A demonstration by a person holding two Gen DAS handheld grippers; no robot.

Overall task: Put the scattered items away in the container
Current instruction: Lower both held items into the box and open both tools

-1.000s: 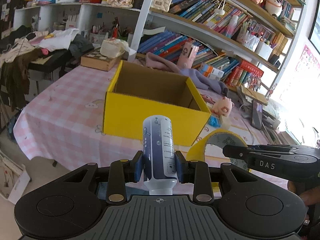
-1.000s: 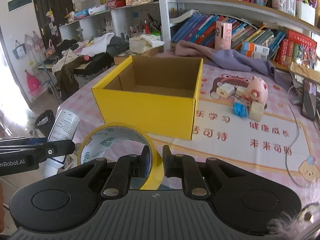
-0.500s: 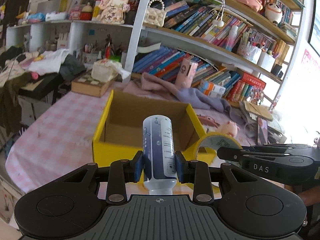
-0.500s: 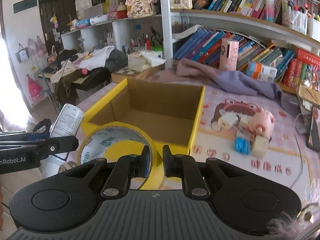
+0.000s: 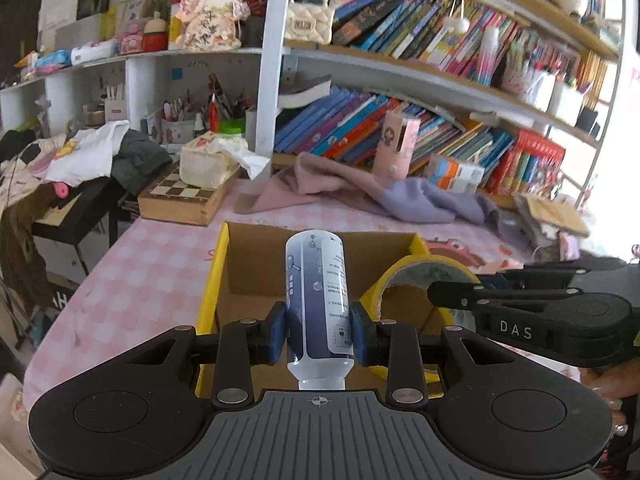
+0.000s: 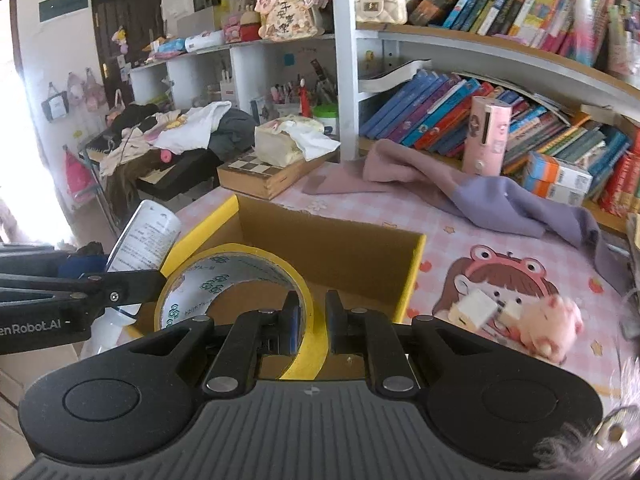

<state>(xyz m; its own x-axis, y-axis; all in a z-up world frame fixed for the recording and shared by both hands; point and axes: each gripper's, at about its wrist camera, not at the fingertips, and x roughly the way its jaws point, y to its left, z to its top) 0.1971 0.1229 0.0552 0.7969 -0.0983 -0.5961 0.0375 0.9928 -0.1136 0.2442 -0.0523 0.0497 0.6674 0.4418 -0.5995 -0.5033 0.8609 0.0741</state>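
The left gripper (image 5: 318, 334) has its jaws clamped on a bottle (image 5: 318, 300), cap rearward; the right gripper (image 6: 312, 326) pinches a tape roll's (image 6: 236, 280) wall; both hang over the open box (image 6: 412, 268), likely for dropping in.

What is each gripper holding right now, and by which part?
Left gripper grips the bottle across its lower body, just above the cap. Right gripper pinches the tape roll through its wall, one finger inside the ring.
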